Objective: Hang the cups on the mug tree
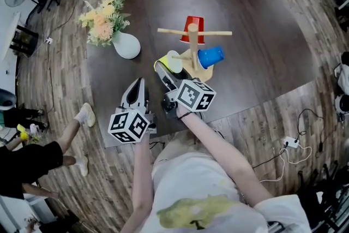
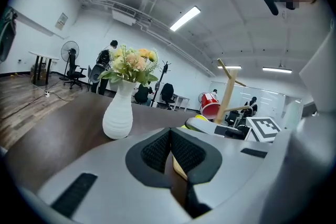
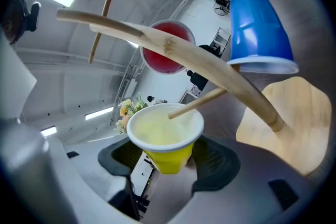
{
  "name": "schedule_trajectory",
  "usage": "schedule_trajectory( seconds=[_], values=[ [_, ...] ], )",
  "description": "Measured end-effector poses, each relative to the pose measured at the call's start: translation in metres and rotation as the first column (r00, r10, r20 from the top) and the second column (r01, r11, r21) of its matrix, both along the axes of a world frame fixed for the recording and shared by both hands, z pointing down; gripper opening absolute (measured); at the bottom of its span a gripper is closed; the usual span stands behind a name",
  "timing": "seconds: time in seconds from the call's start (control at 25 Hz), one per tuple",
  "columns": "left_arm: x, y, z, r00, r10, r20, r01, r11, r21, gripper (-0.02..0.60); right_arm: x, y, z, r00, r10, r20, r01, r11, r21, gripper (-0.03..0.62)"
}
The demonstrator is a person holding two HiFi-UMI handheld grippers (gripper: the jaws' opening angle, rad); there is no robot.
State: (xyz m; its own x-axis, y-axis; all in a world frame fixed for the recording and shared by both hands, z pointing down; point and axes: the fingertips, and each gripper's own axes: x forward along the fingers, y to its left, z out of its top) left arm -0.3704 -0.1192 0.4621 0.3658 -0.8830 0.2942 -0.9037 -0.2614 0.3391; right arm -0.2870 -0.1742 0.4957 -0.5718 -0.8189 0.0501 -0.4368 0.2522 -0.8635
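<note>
the yellow cup (image 3: 163, 139) is gripped by the right gripper (image 3: 167, 159), its narrow base clamped between the two pads, mouth turned towards the tree (image 3: 210, 66). the cup is held off the counter (image 1: 262, 52), just left of the tree's post, and the tip of a low peg (image 3: 199, 103) is seen inside its mouth. a red cup (image 3: 167, 52) and a blue cup (image 3: 258, 29) are hung on other pegs. the left gripper (image 2: 171, 147) is kept closed and empty near the counter's front edge, pointed towards a vase (image 1: 126, 45).

L gripper (image 2: 170, 139) closed, R gripper (image 3: 167, 160) clamped
</note>
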Motion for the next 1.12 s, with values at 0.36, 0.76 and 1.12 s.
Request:
schedule_trajectory(
  seconds=[0.36, 0.76, 1.12],
  values=[
    [0.012, -0.002, -0.007, 1.0, 0.023, 0.006, -0.023, 1.0, 0.009, 0.023, 0.012, 0.002, -0.005, 0.988, 0.009, 0.151, -0.007, 1.0, -0.01, 0.299],
    [0.021, 0.002, -0.012, 1.0, -0.001, 0.005, 0.001, 1.0, 0.015, 0.023, 0.029, 0.001, 0.0, 0.964, 0.021, 0.263, -0.009, 0.999, -0.047, 0.299],
    [0.024, 0.004, -0.011, 1.0, -0.029, 0.001, 0.029, 0.999, 0.012, 0.023, 0.038, 0.0, 0.004, 0.951, 0.021, 0.309, 0.0, 0.998, -0.067, 0.295]
  ],
)
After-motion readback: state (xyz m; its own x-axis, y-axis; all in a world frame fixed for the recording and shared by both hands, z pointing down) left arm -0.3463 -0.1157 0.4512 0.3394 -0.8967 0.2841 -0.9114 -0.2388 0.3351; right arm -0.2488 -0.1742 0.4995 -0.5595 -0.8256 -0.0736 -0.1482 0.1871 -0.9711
